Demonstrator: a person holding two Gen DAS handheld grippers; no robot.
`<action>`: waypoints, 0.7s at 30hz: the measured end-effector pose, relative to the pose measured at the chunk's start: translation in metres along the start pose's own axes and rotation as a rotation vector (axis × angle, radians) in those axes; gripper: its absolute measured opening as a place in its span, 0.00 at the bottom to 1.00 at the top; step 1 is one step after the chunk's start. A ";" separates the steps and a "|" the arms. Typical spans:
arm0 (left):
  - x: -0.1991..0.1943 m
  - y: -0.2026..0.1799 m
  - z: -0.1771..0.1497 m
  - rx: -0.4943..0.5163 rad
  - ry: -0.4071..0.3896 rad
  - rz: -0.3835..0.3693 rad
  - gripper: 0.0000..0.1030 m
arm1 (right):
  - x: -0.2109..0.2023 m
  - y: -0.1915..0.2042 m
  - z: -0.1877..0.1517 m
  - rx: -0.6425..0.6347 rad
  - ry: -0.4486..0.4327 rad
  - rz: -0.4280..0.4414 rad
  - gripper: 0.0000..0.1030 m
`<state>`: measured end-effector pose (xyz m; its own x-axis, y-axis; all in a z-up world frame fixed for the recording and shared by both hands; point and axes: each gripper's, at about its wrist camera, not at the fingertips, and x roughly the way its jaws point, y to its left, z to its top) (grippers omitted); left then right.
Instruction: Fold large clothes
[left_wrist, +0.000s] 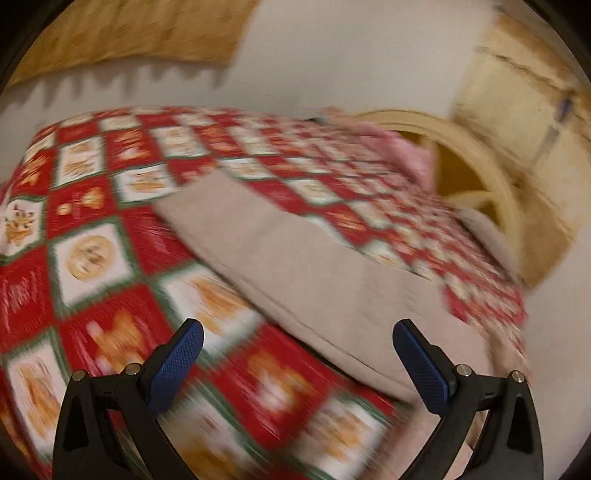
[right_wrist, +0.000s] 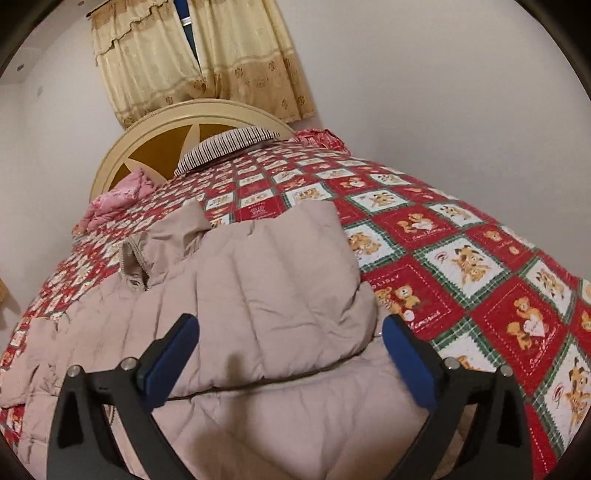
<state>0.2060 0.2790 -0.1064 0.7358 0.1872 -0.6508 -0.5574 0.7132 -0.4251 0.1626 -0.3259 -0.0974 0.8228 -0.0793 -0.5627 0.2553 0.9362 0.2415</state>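
A beige padded jacket (right_wrist: 258, 280) lies spread on a bed covered by a red, white and green bear-print quilt (right_wrist: 461, 258); one part of the jacket is folded over onto the rest, and its collar (right_wrist: 147, 254) with a zip edge points toward the round cream headboard (right_wrist: 155, 125); the right gripper (right_wrist: 290, 343) hangs just above the folded part with its blue-padded jaws spread wide and nothing between them, the pads clear of the fabric; in the blurred left wrist view the left gripper (left_wrist: 297, 349) also stands wide open and empty, over the spot where the edge of the jacket (left_wrist: 314, 273) meets the quilt (left_wrist: 92, 229); a striped pillow (right_wrist: 225, 144) and a pink bundle of cloth (right_wrist: 118, 195) sit by the headboard; yellow curtains (right_wrist: 207, 62) hang on the wall behind
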 end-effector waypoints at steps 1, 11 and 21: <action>0.013 0.010 0.010 -0.014 0.009 0.037 0.99 | 0.001 0.001 0.000 -0.004 0.006 -0.004 0.99; 0.083 0.044 0.036 -0.166 0.068 0.072 0.99 | 0.013 -0.003 -0.003 0.014 0.071 -0.037 0.99; 0.109 0.051 0.036 -0.226 0.124 -0.152 0.04 | 0.019 -0.008 -0.006 0.041 0.104 -0.042 0.99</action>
<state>0.2713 0.3601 -0.1765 0.7724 -0.0042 -0.6352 -0.5263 0.5557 -0.6436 0.1734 -0.3327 -0.1146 0.7543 -0.0806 -0.6516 0.3111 0.9178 0.2466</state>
